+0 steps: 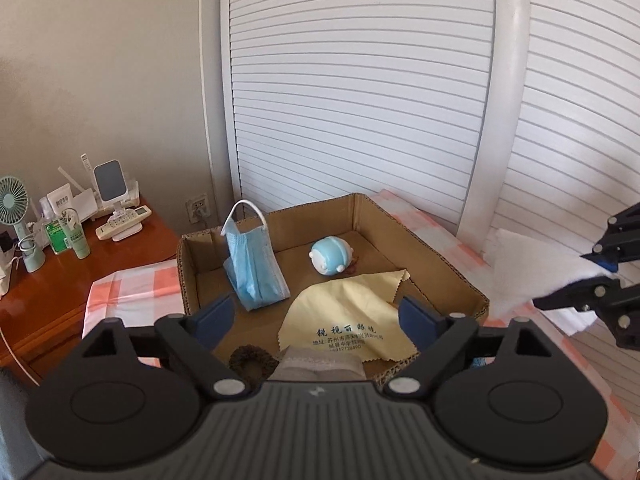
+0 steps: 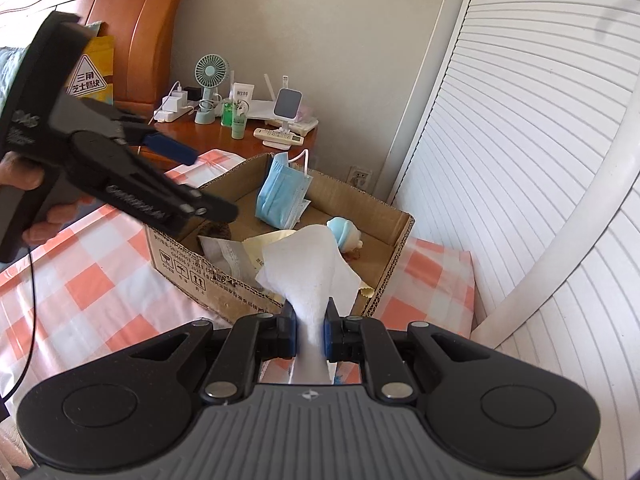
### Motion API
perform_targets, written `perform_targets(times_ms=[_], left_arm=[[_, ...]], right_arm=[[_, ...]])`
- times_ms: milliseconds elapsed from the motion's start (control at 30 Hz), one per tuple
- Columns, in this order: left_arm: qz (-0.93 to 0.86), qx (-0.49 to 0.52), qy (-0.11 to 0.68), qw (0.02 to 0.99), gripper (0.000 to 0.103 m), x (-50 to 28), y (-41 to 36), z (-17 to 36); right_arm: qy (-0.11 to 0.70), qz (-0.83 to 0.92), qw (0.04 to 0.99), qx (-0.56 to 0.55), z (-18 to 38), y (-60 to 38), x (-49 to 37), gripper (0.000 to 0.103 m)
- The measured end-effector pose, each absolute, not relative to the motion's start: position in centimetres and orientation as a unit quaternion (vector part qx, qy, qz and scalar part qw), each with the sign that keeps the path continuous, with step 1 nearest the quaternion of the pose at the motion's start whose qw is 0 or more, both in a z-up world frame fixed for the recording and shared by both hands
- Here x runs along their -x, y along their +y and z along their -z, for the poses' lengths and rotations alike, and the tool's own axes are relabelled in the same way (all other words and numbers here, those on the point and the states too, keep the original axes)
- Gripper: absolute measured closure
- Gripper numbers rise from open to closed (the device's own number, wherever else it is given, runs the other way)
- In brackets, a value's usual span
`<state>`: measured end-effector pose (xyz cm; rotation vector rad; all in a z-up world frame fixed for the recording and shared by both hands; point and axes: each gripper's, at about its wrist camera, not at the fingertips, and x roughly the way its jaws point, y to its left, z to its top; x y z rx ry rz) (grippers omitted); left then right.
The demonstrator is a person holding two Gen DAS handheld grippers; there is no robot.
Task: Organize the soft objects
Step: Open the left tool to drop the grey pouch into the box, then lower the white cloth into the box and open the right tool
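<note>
A cardboard box point(image 1: 440, 256) point(image 2: 396, 236) lies on the checked bed cover. Inside it are a blue face mask point(image 1: 256, 268) point(image 2: 280, 196), a small blue-and-white plush toy point(image 1: 332, 256) point(image 2: 346, 234), a yellow lens cloth point(image 1: 352, 312), a dark scrunchie point(image 1: 250, 360) and a grey-white fabric piece point(image 1: 320, 364). My left gripper point(image 1: 316, 316) point(image 2: 208, 182) hovers open over the box's near side, holding nothing. My right gripper point(image 2: 311, 320) point(image 1: 596, 276) is shut on a white tissue cloth point(image 2: 308, 268) point(image 1: 528, 268), just in front of the box's right corner.
A wooden nightstand point(image 1: 48, 280) point(image 2: 256, 152) left of the box carries a small fan point(image 2: 208, 92), bottles, a remote and a phone stand. White louvred wardrobe doors point(image 1: 360, 100) and a white tube point(image 2: 580, 208) stand behind and to the right. A hand point(image 2: 24, 176) holds the left gripper.
</note>
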<state>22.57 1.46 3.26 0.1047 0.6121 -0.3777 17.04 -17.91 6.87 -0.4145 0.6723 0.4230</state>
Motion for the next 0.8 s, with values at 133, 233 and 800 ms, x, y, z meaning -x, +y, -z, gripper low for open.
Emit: perform_targets(times_ms=[133,233,800], left_arm=[[0.17,-0.061,0.297,0.938,0.003,-19.6,2.4,-3.2],[0.15,-0.076,0.297,0.94,0.001,-17.1,3.0,-2.9],[0.105,-0.071,0.313,0.941,0.001,-10.7,5.3,-0.9]], right_arm=[[0.327,-0.202,0.901,0.201,-6.8,-17.4,-17.8,0.089],[0.326,-0.201,0.902,0.199,-7.1,-16.9,-18.4,0.089],[0.34,-0.189,0.899,0.201,-7.0,-11.9,-25.2,0.089]])
